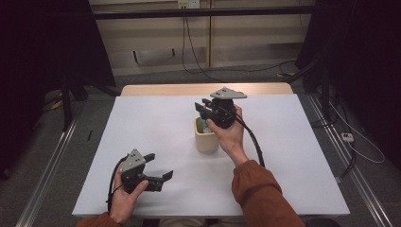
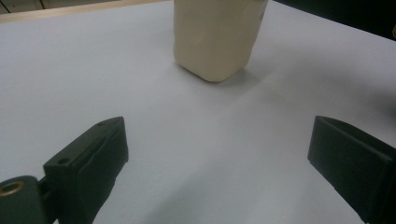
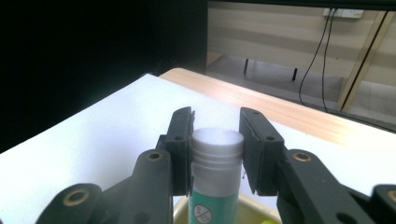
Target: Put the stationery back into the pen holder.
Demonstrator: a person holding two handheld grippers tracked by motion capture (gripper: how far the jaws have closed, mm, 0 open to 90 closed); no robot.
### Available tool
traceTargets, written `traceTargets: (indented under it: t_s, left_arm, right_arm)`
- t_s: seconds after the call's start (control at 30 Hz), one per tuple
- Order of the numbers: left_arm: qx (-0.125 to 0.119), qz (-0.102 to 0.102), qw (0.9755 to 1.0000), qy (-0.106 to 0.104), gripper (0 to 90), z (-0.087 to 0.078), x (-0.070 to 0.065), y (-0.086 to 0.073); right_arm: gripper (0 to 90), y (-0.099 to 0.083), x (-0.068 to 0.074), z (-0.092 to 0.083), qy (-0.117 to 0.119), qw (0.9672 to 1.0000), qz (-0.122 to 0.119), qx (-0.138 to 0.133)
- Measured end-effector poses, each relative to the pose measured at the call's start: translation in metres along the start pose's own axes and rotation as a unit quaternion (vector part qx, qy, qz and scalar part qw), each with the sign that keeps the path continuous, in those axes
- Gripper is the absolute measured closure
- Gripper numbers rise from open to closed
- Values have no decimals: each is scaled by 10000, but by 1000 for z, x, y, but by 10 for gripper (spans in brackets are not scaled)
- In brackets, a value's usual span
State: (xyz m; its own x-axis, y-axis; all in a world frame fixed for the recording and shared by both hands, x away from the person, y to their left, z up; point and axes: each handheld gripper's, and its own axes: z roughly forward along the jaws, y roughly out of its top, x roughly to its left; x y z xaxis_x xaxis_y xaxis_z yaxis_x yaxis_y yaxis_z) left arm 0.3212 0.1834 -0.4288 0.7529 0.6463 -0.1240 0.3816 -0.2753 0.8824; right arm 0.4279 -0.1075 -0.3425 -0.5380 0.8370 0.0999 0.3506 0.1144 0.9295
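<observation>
Glue stick (image 3: 215,186) upright, long axis vertical, white cap up, inside cream cup (image 1: 206,136). Right hand-held gripper (image 3: 215,149) clamps its cap; left hand-held gripper (image 2: 217,154) open, empty.

Over the white table (image 1: 283,156), the right gripper (image 1: 204,111) hangs just above a cream cup (image 1: 206,138), with something green at the cup's mouth beneath it. Near the front edge, the left gripper (image 1: 160,168) rests low, jaws spread wide apart.

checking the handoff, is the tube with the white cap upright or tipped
Upright. In the right gripper view the tube stands cap up between the right tongs, its lower end inside the cream cup.
</observation>
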Motion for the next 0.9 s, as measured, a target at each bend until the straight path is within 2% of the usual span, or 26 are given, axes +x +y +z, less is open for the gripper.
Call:
traceTargets:
  t_s: [0.3,0.5,0.9]
  left_arm:
    - [7,11,10000,-38,49,-1,0,0]
    - [3,38,10000,-34,49,-1,1,0]
    - [-6,33,10000,-8,49,-1,1,0]
  right_arm:
    - [665,-11,2,1,76,9999,-10,134]
    - [664,-17,6,3,105,9996,-128,245]
    - [660,-19,3,1,211,9982,-253,509]
